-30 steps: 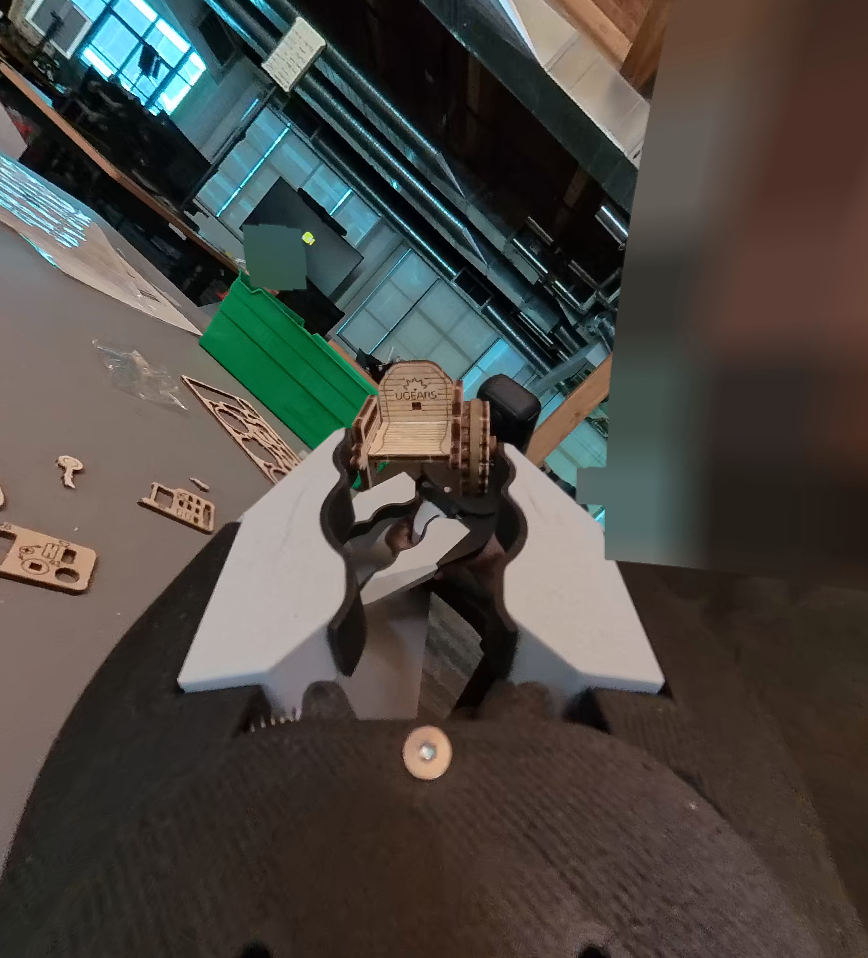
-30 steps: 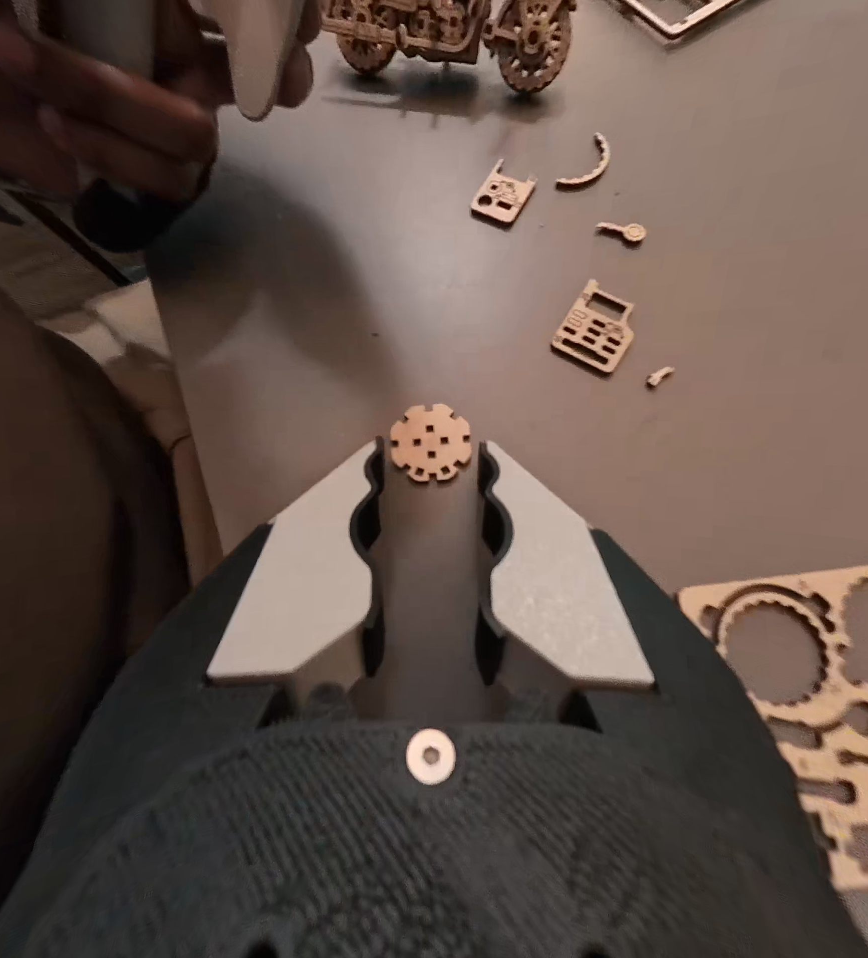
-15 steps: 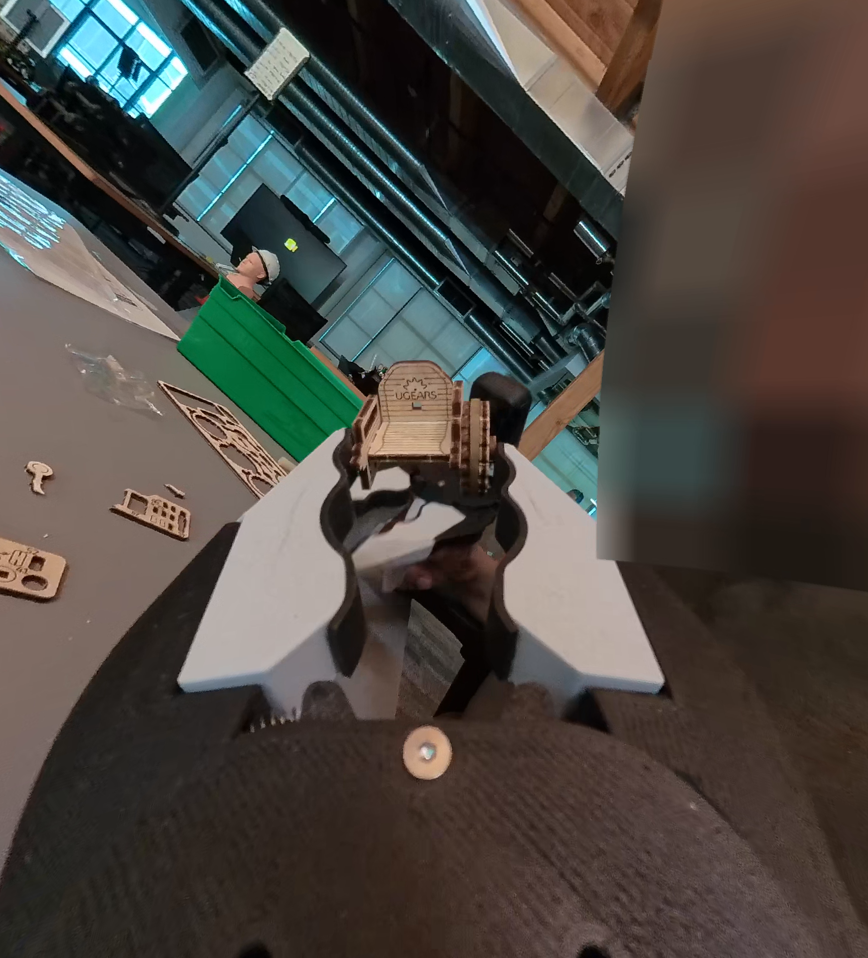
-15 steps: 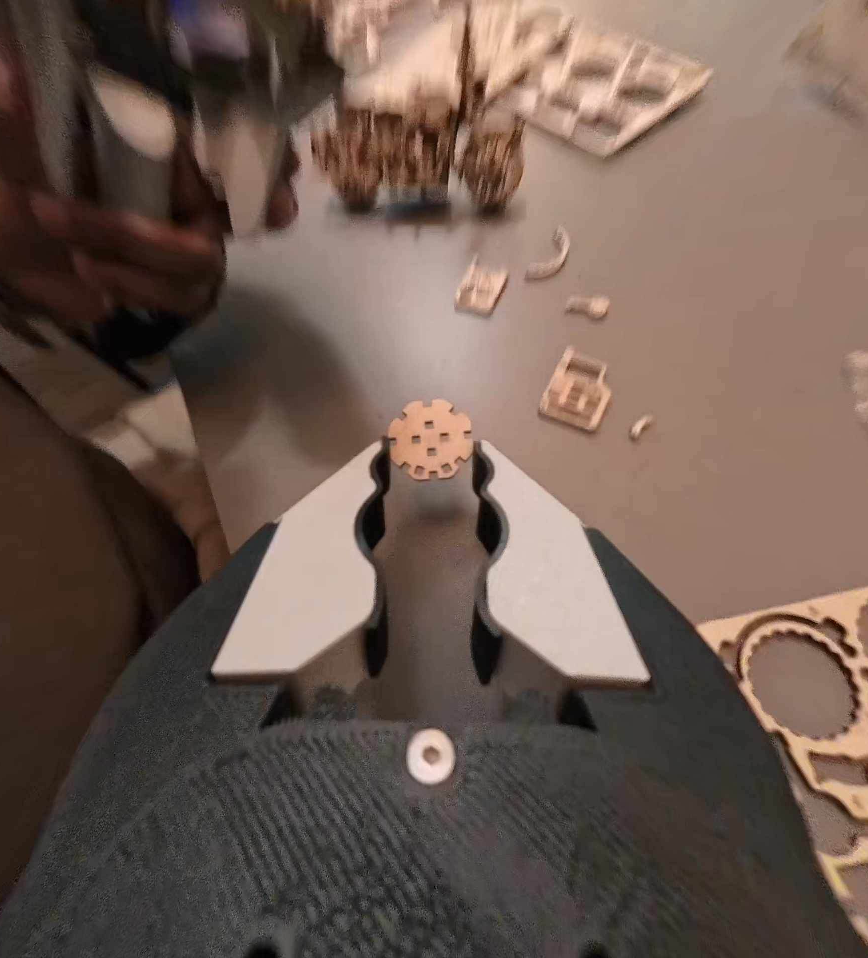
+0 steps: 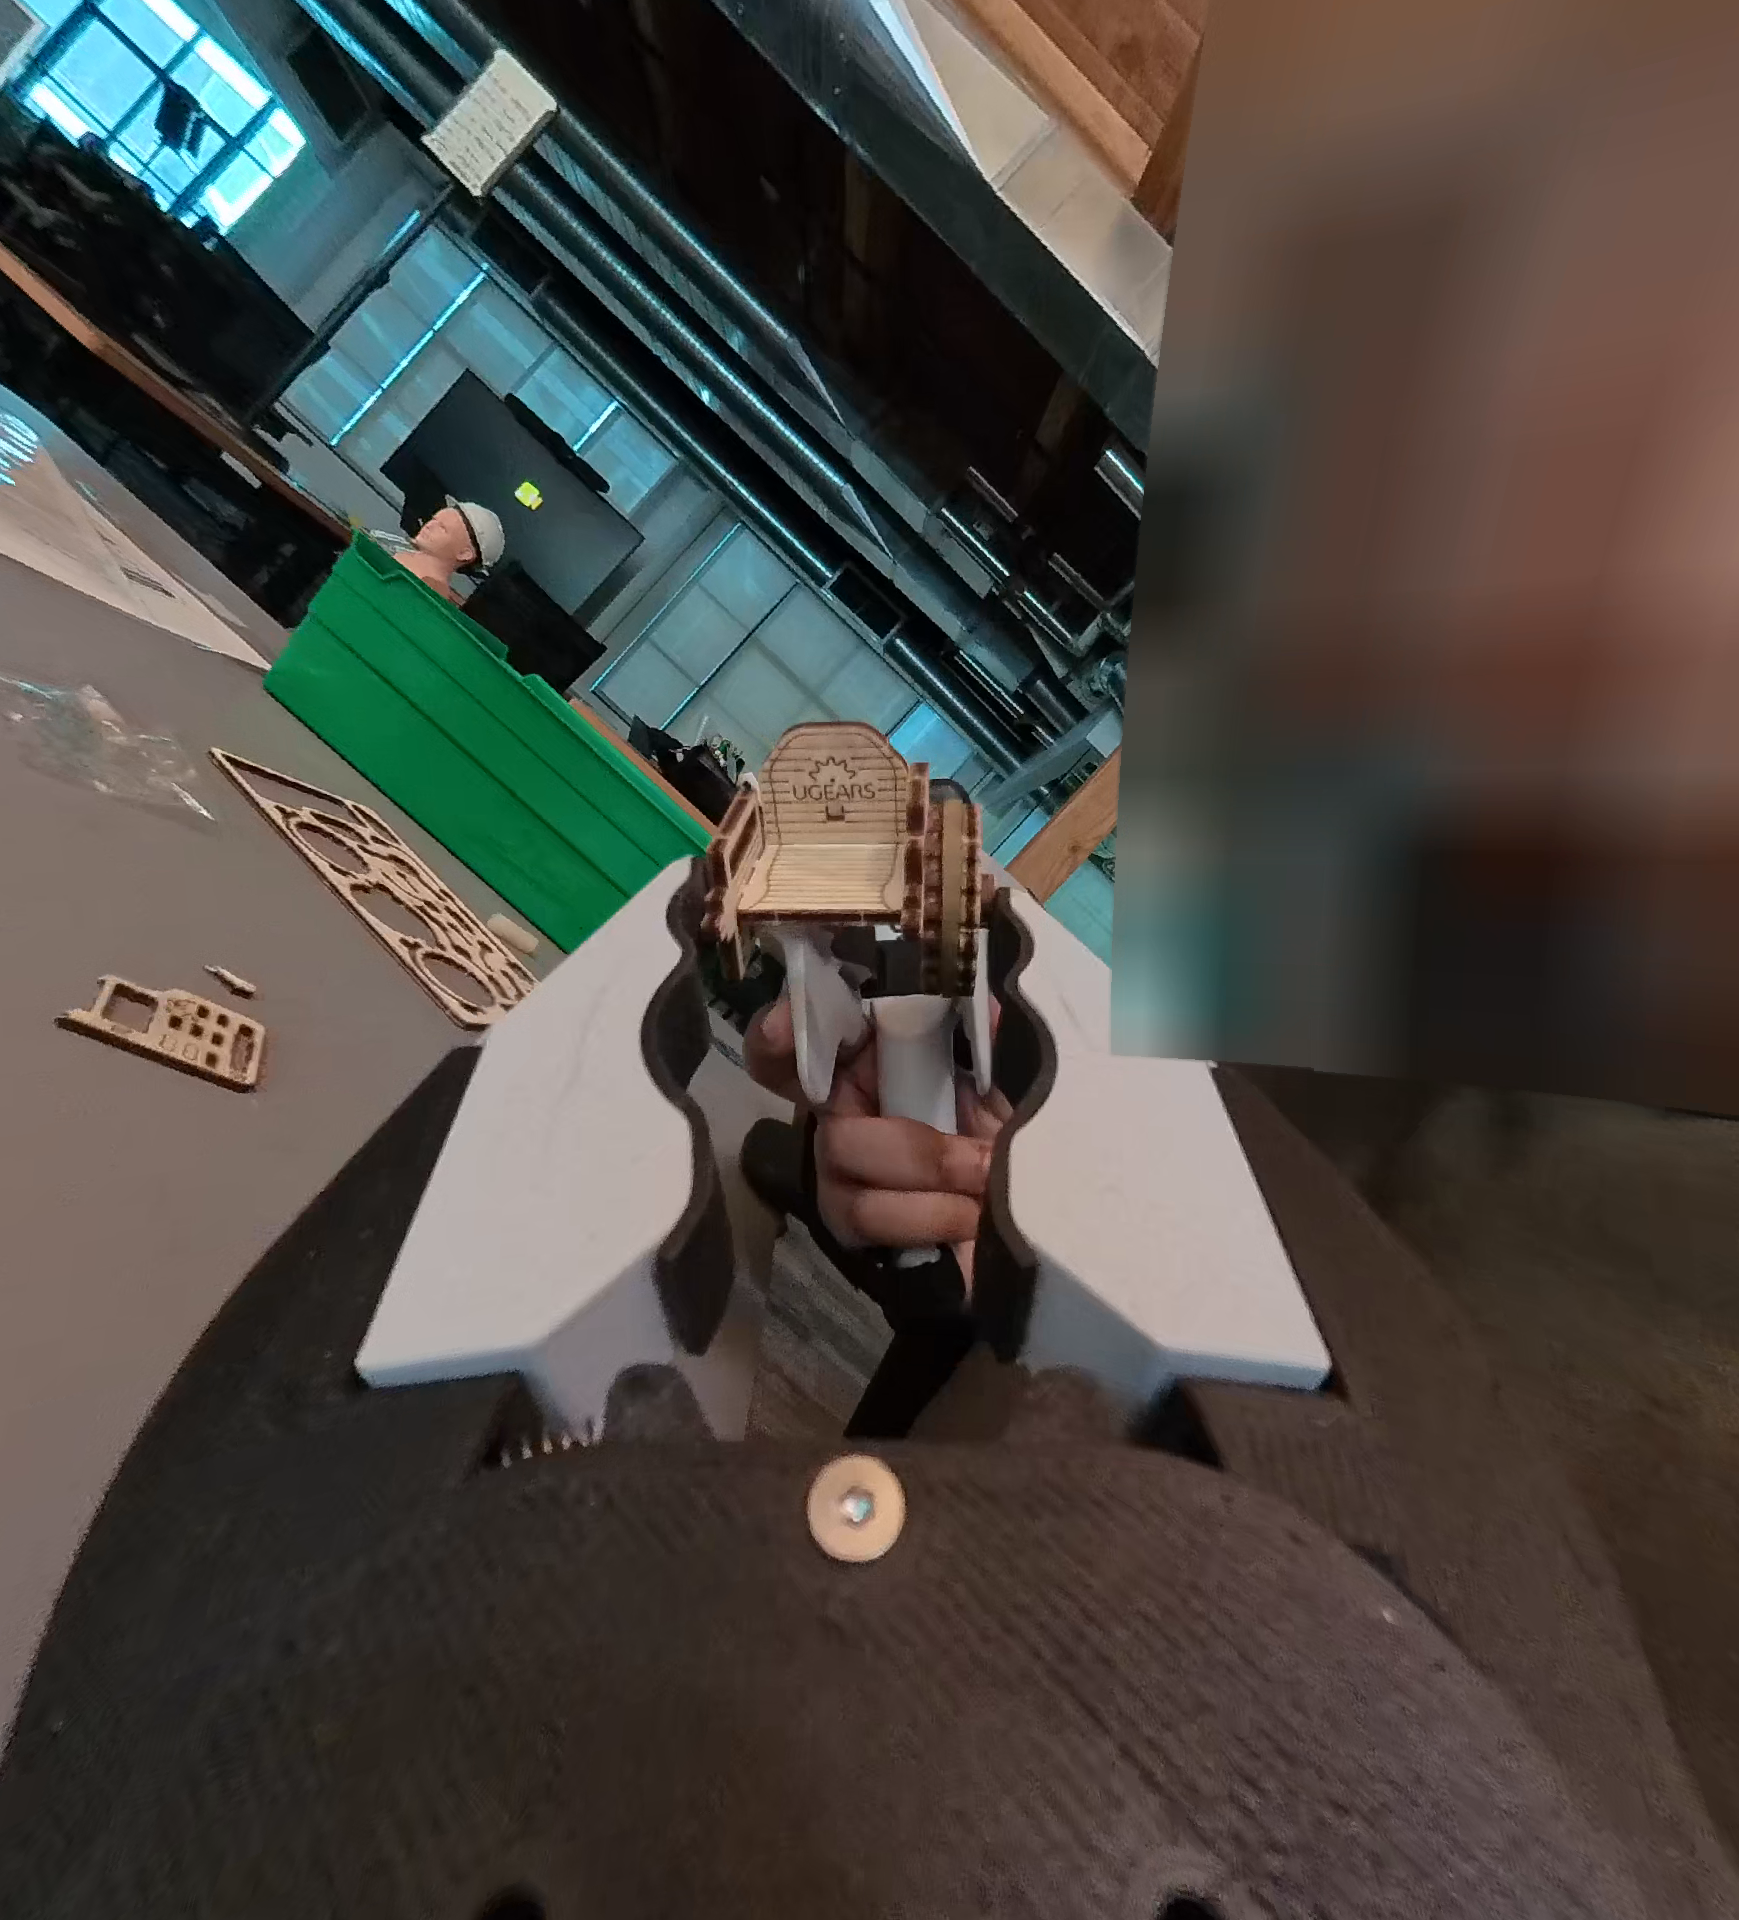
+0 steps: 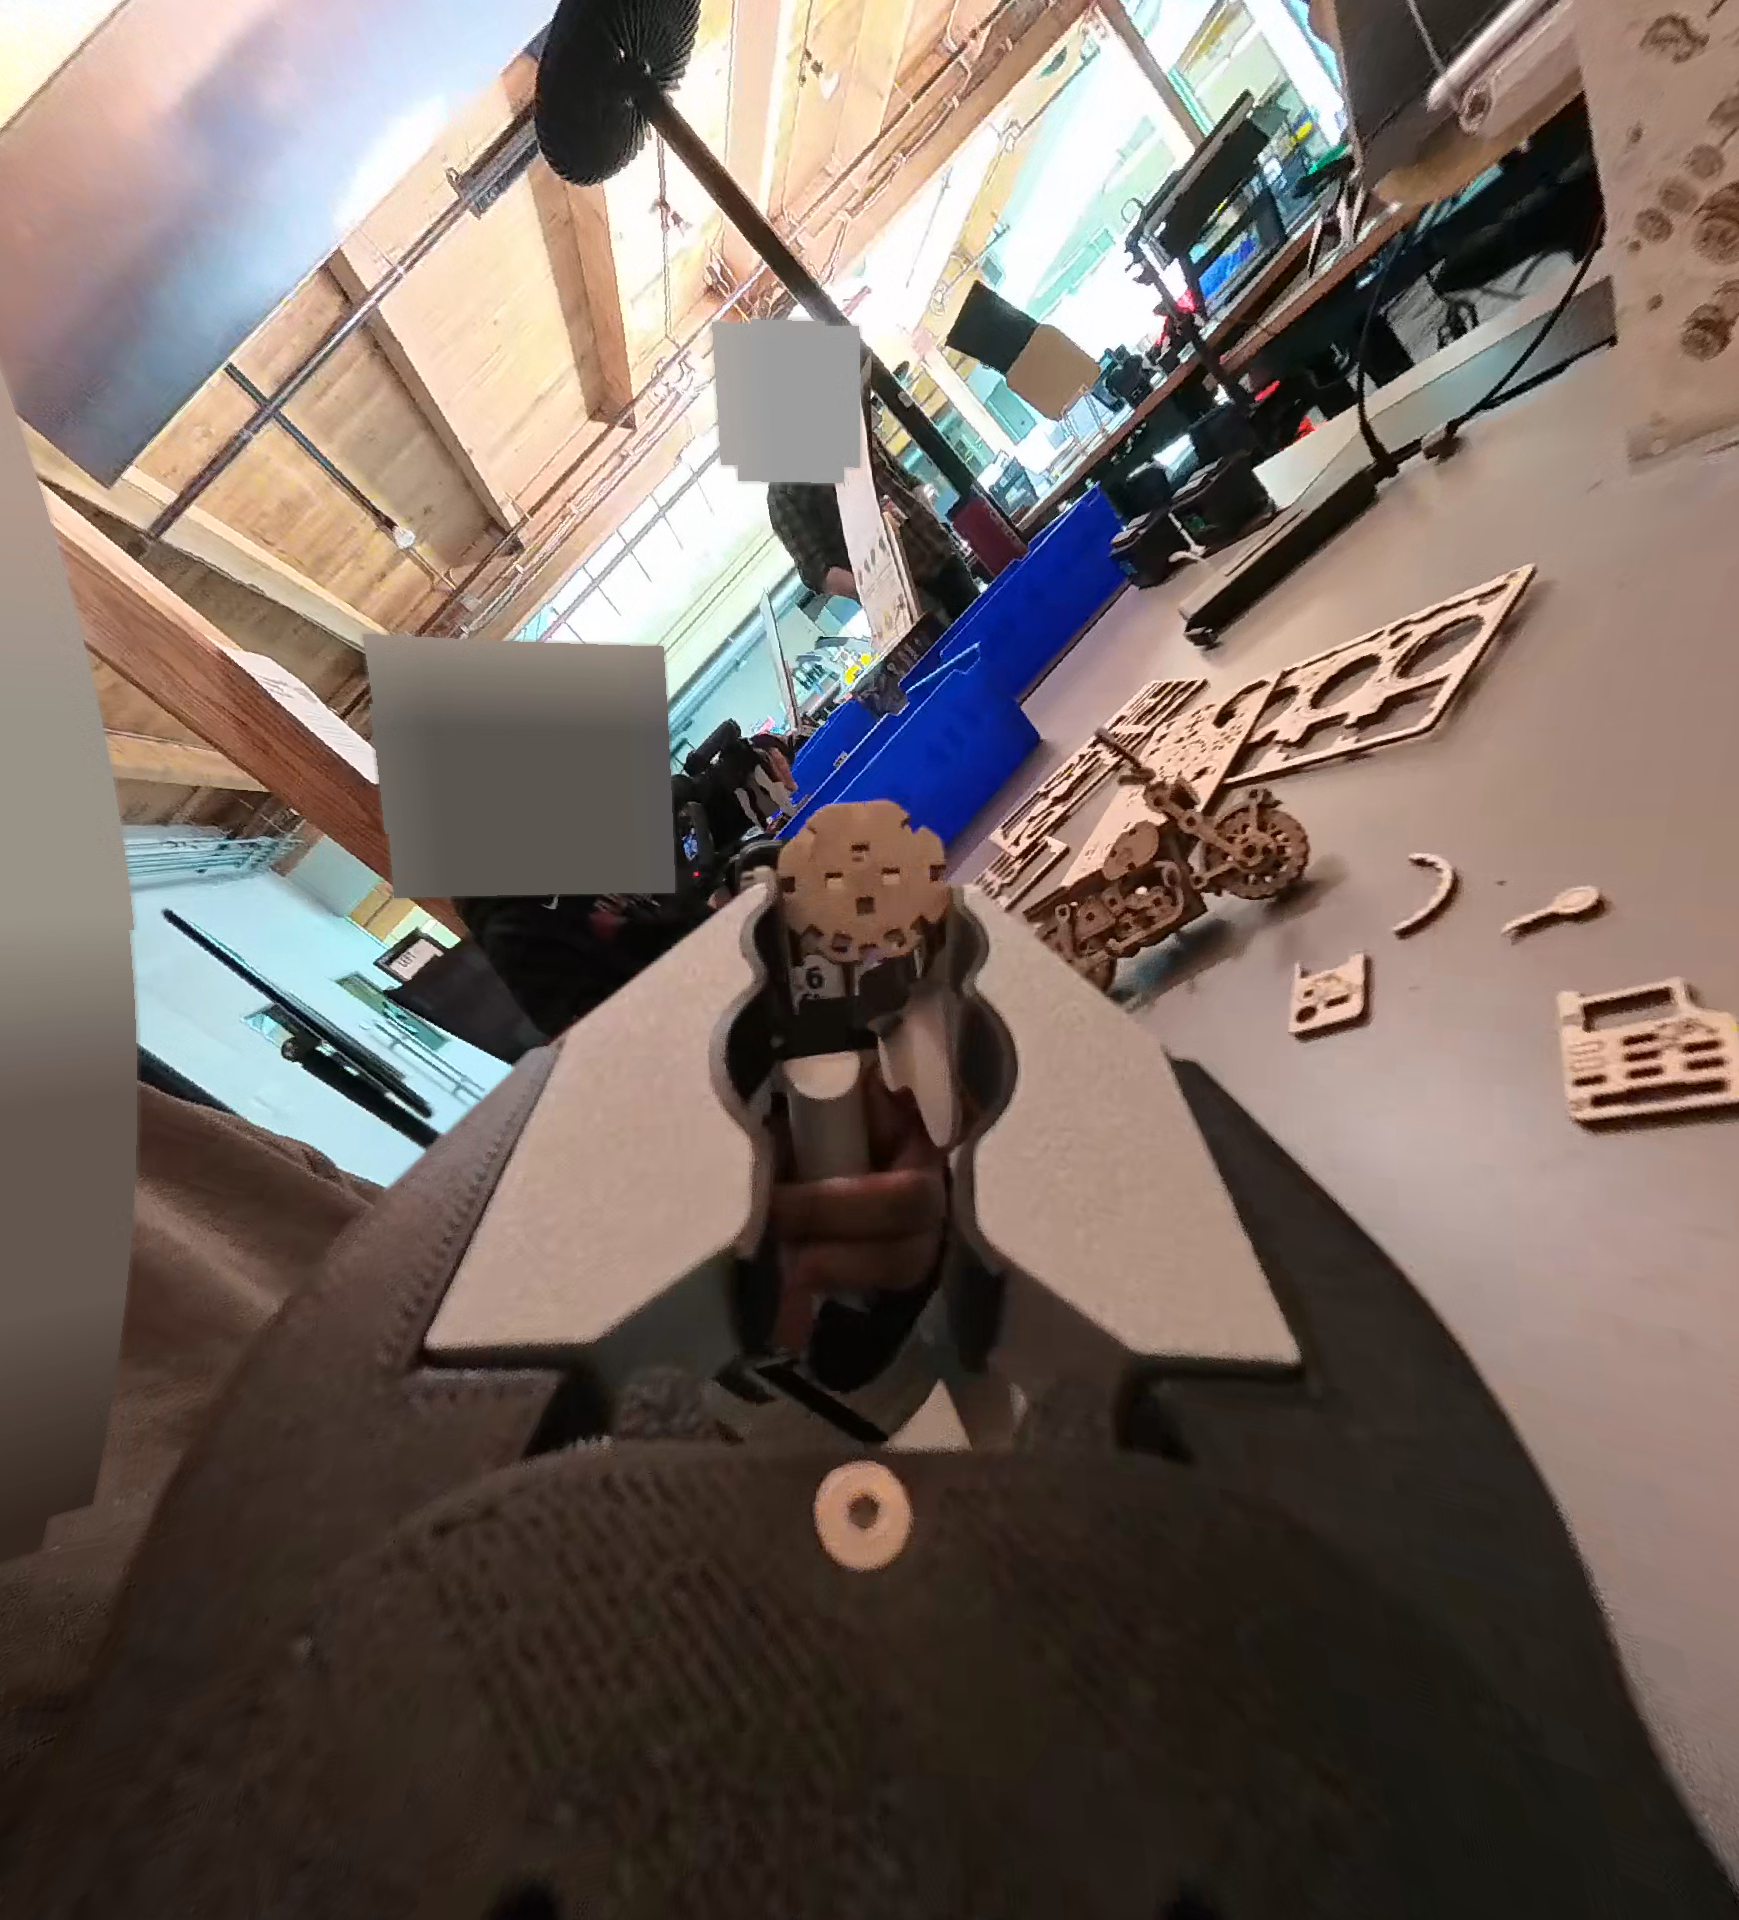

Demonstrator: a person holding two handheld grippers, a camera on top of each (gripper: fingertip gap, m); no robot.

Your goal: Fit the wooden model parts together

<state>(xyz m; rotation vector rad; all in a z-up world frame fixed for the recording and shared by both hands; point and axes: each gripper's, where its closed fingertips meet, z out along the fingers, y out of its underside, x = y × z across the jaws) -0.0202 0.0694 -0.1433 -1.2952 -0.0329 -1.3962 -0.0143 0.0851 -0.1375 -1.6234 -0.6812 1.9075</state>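
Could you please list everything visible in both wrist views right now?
Seat assembly: one, pale wood, clamped in left tongs.
Notched disc: one, tan, clamped in right tongs.
Motorcycle model: one, wooden, standing on grey table.
Cut-out sheets: several, behind the motorcycle.
Loose flat parts: grid plate, small plate, curved strip, key-shaped piece.
Green bin: one, table's far edge.
Blue bins: several, far off.
Plastic bag: one, clear.
Hand: beyond the left tongs.
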